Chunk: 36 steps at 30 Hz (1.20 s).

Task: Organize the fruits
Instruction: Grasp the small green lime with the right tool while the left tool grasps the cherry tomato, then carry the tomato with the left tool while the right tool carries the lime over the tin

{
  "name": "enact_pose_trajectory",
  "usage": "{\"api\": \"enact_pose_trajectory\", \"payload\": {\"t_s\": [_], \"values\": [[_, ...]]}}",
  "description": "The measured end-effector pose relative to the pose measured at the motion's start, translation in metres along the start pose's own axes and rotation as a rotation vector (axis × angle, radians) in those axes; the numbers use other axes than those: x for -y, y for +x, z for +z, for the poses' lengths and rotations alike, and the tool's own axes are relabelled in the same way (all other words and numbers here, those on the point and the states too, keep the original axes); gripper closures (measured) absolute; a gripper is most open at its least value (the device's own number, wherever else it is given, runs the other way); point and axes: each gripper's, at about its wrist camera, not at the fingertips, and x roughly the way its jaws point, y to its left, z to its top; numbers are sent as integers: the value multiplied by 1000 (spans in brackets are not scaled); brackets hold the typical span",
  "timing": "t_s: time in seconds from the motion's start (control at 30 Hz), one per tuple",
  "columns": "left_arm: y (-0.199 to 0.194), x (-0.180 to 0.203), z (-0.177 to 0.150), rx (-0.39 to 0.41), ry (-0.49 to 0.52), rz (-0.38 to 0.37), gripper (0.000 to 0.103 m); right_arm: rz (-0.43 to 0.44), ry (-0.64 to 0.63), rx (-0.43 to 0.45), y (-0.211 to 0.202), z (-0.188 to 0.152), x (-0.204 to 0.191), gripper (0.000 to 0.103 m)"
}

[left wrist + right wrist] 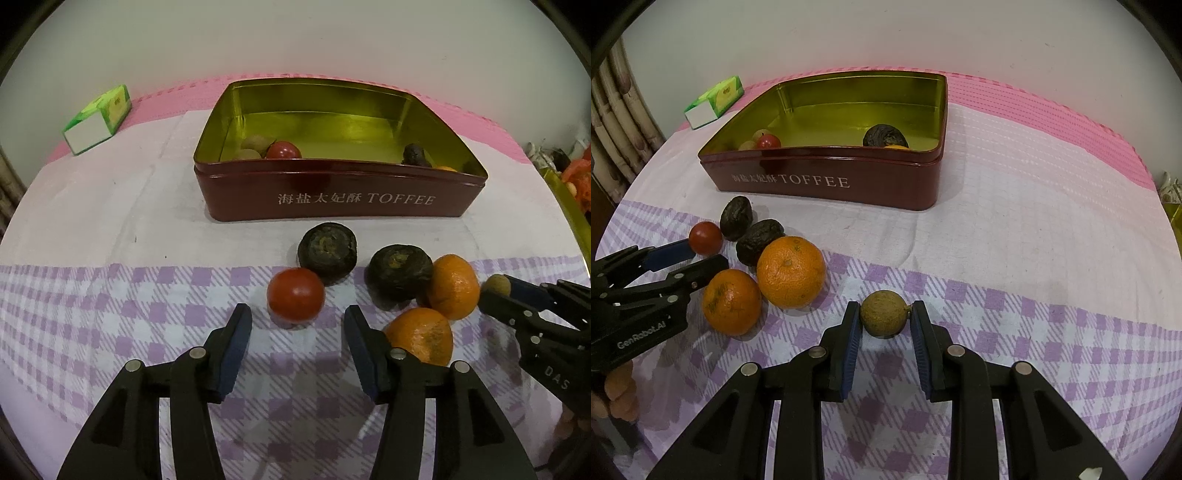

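brown longan (884, 313) pinched by right gripper (885, 314); left gripper (298, 317) gapes near tomato (296, 294).

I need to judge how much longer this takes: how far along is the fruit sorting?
Partly done. The toffee tin already holds a red fruit, pale fruits and a dark one. The right claw is shut on the brownish fruit; the open left claw faces the tomato. Two oranges and two dark fruits remain out.
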Motion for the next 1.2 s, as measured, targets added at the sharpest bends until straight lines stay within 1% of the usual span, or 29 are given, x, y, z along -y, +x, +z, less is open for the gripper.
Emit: {"api": "enact_pose_trajectory", "payload": {"t_s": [0.17, 0.27, 0.33, 0.43, 1.2], "values": [[4, 0, 5, 4, 8, 13, 50, -1, -1, 0, 0, 0, 0, 77], [7, 0, 9, 8, 12, 16, 56, -1, 3, 1, 0, 0, 0, 77], [6, -2, 9, 13, 11, 15, 65, -3, 2, 1, 0, 0, 0, 77], [6, -5, 10, 16, 4, 8, 71, -3, 2, 1, 0, 0, 0, 77], [3, -5, 6, 12, 0, 13, 72, -20, -3, 3, 0, 0, -3, 77]]}}
